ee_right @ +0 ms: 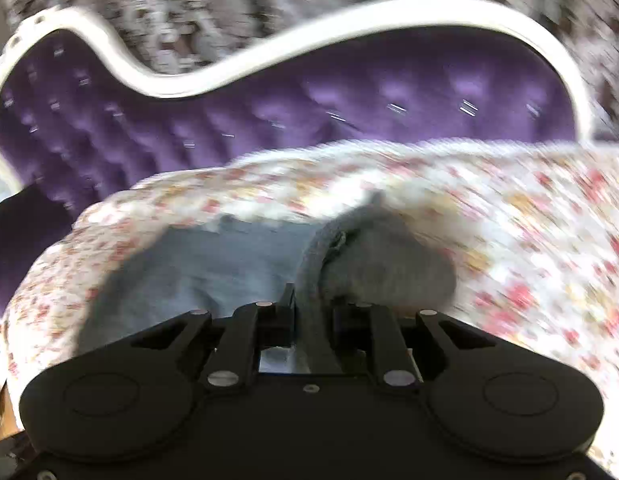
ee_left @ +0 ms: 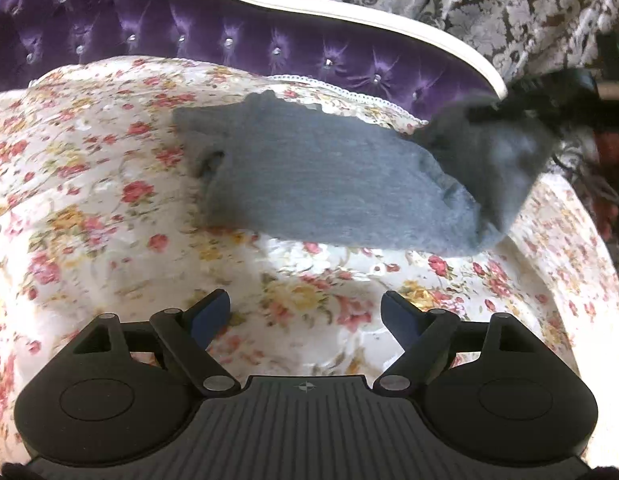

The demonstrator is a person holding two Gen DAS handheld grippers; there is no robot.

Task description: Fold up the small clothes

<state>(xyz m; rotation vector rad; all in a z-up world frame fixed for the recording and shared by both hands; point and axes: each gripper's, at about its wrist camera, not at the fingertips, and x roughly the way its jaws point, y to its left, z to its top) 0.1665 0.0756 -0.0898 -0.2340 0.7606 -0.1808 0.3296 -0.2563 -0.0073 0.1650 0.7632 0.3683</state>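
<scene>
Right gripper (ee_right: 311,316) at lower centre of its view, black jaws pinching edge of grey knitted garment (ee_right: 213,264). Left gripper (ee_left: 305,312) at bottom centre, blue-padded fingers (ee_left: 207,316) spread wide, nothing between them. Garment lies mid-frame on white floral-print bed cover (ee_left: 89,208), right end lifted. Purple tufted headboard with white frame (ee_left: 213,36) across top.

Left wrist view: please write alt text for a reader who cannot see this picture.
A grey garment lies on a floral bedcover, its right end lifted by the blurred right gripper. In the foreground the left gripper is open and empty above the cover. Behind stands a purple tufted headboard with a white frame.
</scene>
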